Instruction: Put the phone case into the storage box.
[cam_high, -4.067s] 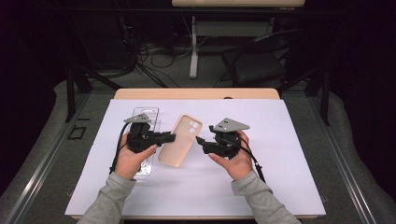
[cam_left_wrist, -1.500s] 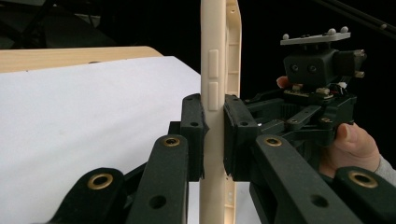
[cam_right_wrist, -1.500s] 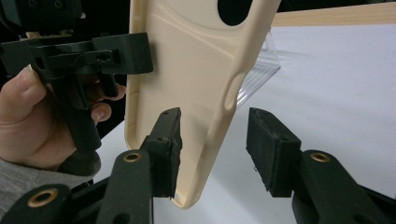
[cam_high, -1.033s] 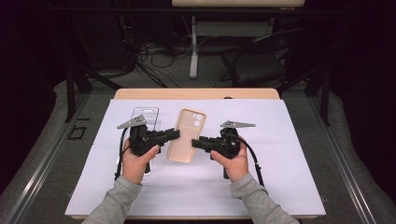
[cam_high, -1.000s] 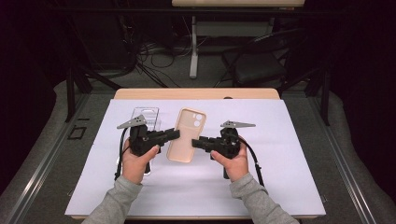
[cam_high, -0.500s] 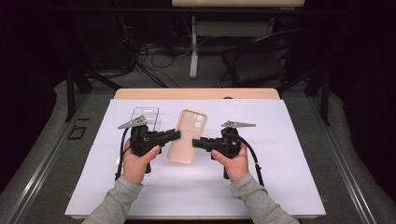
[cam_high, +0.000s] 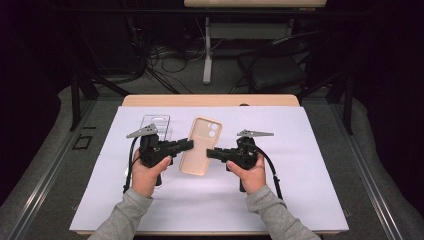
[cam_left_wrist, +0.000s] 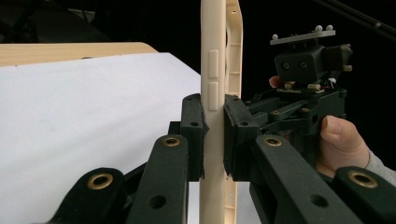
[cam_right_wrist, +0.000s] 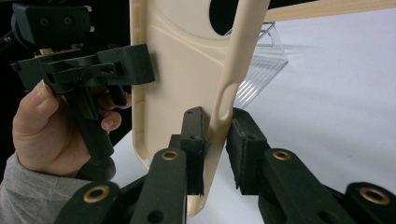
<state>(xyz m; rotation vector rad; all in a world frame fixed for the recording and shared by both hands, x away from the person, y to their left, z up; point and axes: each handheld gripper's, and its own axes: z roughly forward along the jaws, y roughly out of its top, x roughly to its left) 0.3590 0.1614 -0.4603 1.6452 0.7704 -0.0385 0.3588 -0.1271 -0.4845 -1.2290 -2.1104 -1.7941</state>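
Over white mat (cam_high: 300, 190): 1 beige phone case (cam_high: 201, 146), L hand-held gripper (cam_high: 188, 145) clamped on it, R hand-held gripper (cam_high: 212, 153) just closing round its edge; 1 clear case (cam_high: 156, 122) behind.

A clear plastic case (cam_high: 156, 125) lies on the white table sheet (cam_high: 300, 165).

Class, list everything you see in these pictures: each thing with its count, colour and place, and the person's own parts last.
Phone case: one, beige, between the two tools, over the white sheet.
Clear case: one, transparent, on the sheet beyond the left tool.
Sheet: one, white, covering the table.
Table: one, light wood, its far edge showing.
Chair: one, dark, on the floor beyond the table.
Left tool: one, black, clamped on the phone case's edge.
Right tool: one, black, jaws just closing around the opposite edge.
Hands: two, grey sleeves.
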